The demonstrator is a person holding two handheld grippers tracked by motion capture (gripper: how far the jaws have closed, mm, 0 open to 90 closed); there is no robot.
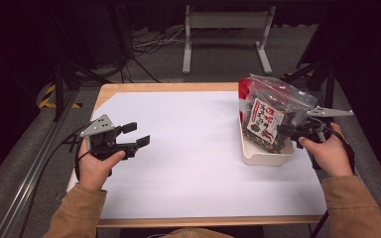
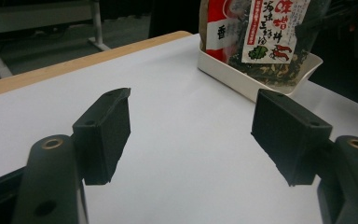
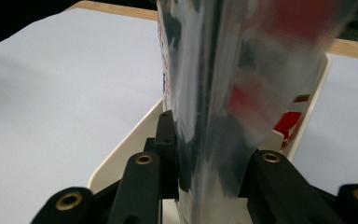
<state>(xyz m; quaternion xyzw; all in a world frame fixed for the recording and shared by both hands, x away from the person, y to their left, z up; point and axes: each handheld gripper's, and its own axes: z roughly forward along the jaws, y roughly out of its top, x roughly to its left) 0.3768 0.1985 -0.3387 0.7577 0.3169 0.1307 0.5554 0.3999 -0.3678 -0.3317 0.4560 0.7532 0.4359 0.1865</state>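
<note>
— How is the snack bag looking, and where is it being kept?

— A clear plastic pouch is being shown, packed with dark green flakes, with a red panel down one side and a white label printed in red and black characters. It is being held upright in the white tray, which is sitting near the right edge of the table, toward the far right corner.

— What is being done by the right gripper?

— Its jaws are being pressed closed on the near edge of the bag; in the right gripper view the shiny film is being pinched between them.

— And the left gripper?

— It is being held wide apart, with nothing between its jaws, above the white sheet near the left edge, well apart from the tray.
</note>
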